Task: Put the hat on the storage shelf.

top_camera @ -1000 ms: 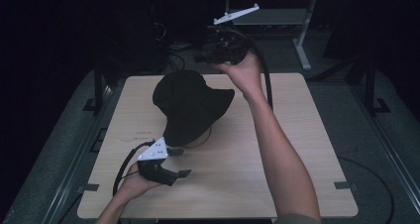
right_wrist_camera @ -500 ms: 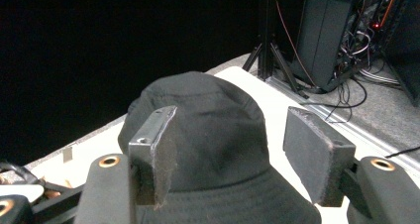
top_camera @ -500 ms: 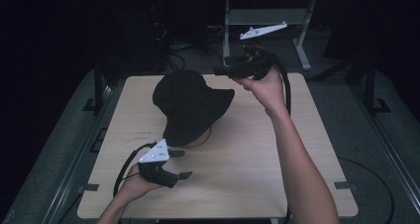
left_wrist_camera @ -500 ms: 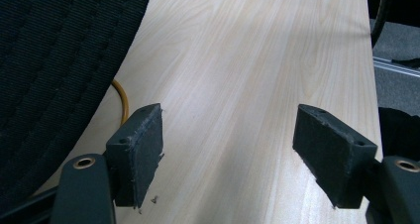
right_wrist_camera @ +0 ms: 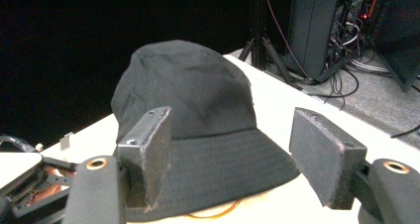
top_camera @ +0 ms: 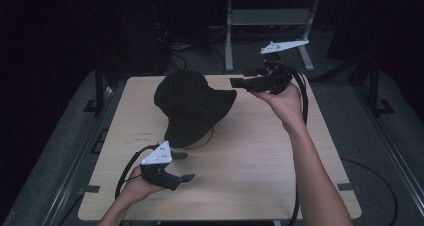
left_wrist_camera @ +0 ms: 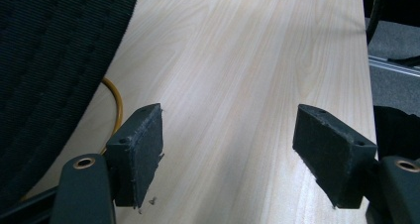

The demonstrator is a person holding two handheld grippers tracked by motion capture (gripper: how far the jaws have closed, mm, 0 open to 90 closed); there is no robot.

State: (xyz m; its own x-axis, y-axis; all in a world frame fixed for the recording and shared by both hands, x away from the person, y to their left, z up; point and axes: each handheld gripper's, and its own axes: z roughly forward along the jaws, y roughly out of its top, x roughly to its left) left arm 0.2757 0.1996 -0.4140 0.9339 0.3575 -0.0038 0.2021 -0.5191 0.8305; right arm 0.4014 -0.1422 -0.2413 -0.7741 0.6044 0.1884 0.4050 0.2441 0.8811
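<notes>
A black bucket hat (top_camera: 192,106) lies toward the bench's (top_camera: 260,151) far left, over a yellow ring (left_wrist_camera: 115,102). The left gripper (top_camera: 182,166) rests near the front-left corner, jaws released. The right gripper (top_camera: 239,83), raised near the far edge, points at the hat; its jaws have just been opening, empty.

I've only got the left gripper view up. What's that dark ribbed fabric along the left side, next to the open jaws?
Observer: It's a black bucket hat, sitting crown up on the table.
Operator: Okay. Where's the right gripper?
Observer: The right gripper is held above the far right part of the table and points at the hat. Its jaws have just been opening, with nothing between them.
</notes>
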